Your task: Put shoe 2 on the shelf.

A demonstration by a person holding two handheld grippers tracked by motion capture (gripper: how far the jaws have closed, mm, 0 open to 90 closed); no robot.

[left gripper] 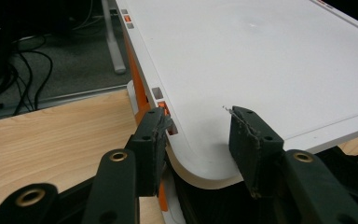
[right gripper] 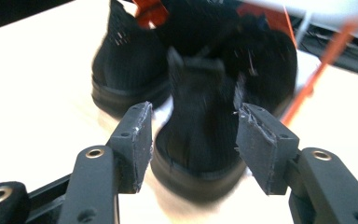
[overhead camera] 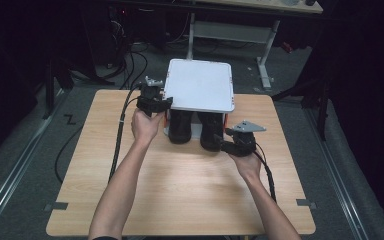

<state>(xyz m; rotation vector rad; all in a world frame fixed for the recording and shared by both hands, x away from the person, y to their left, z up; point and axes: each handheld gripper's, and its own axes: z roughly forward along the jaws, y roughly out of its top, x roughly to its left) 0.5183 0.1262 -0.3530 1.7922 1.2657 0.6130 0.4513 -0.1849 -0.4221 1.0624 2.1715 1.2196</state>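
black shoes [overhead camera: 195, 127] half hidden under white shelf [overhead camera: 200, 85].

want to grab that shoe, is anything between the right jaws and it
Nothing visible: the right gripper is open with the heel of the nearer black knit shoe directly ahead between its jaws, under the white plastic lid.

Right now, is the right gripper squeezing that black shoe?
No. The right gripper is open, its jaws on either side of the black shoe's heel.

Two shoes [overhead camera: 195, 127] side by side under rack shelf [overhead camera: 200, 85], rack on table [overhead camera: 180, 185]
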